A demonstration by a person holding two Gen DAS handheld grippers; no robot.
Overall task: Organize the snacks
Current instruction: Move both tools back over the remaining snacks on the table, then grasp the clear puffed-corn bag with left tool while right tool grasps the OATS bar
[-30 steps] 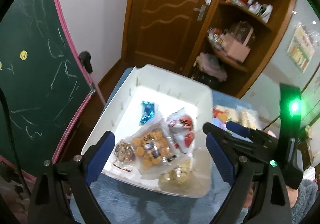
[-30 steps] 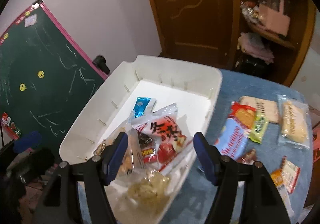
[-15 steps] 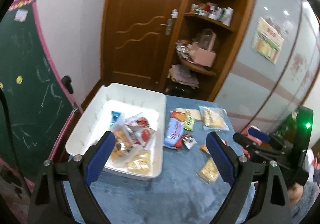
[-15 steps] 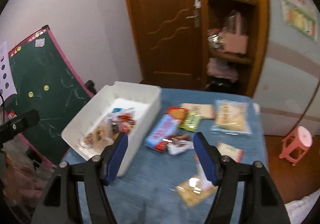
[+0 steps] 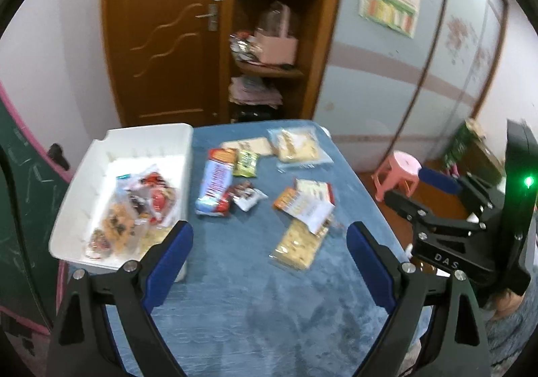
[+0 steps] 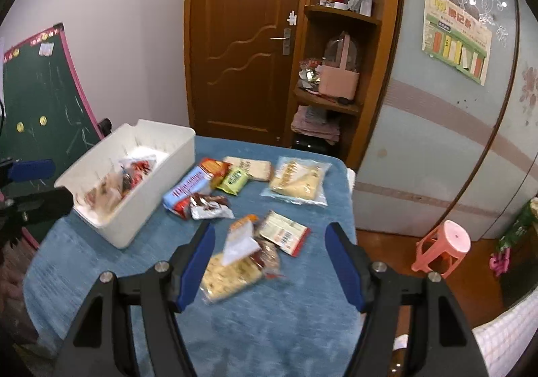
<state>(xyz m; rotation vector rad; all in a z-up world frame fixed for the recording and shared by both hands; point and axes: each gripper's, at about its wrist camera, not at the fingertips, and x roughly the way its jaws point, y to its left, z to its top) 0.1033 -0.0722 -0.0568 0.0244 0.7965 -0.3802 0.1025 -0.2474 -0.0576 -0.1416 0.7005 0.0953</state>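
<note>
- Green chalkboard w/ pink frame (image 6: 40,91) is standing at far left, beside the counter.
- White rectangular plastic bin (image 5: 101,155) is sitting on the left part of the blue fuzzy-covered counter (image 5: 255,303); several clear and red snack packs (image 5: 141,205) are lying piled inside it, toward the near end.
- Left claw (image 5: 269,252) is hovering over the counter w/ jaws spread wide, nothing between the blue pads; its left pad is overlapping the bin's near right corner in its own view.
- Blue-and-red long wrapped bar (image 5: 217,187) is lying just right of the bin, touching a small dark-and-white packet (image 5: 247,195) at its near end.
- Small green packet (image 5: 246,162) is lying by the bar's far end, w/ a flat beige pack (image 6: 250,168) just behind it.
- Clear bag of pale yellow crackers (image 6: 297,180) is resting at the far right corner of the counter.
- Nearer mid-counter: orange-and-white packet (image 6: 242,236), a white-and-red label pack (image 6: 284,232) beside it, and a clear bag of pale biscuits (image 6: 232,273) partly under them.
- Right claw (image 6: 269,262) is also open, empty; in its view the biscuit bag is lying between the pads, below them, apparently untouched.
- Pink plastic stool (image 6: 444,247) is standing on the wood floor to the right of the counter.
</note>
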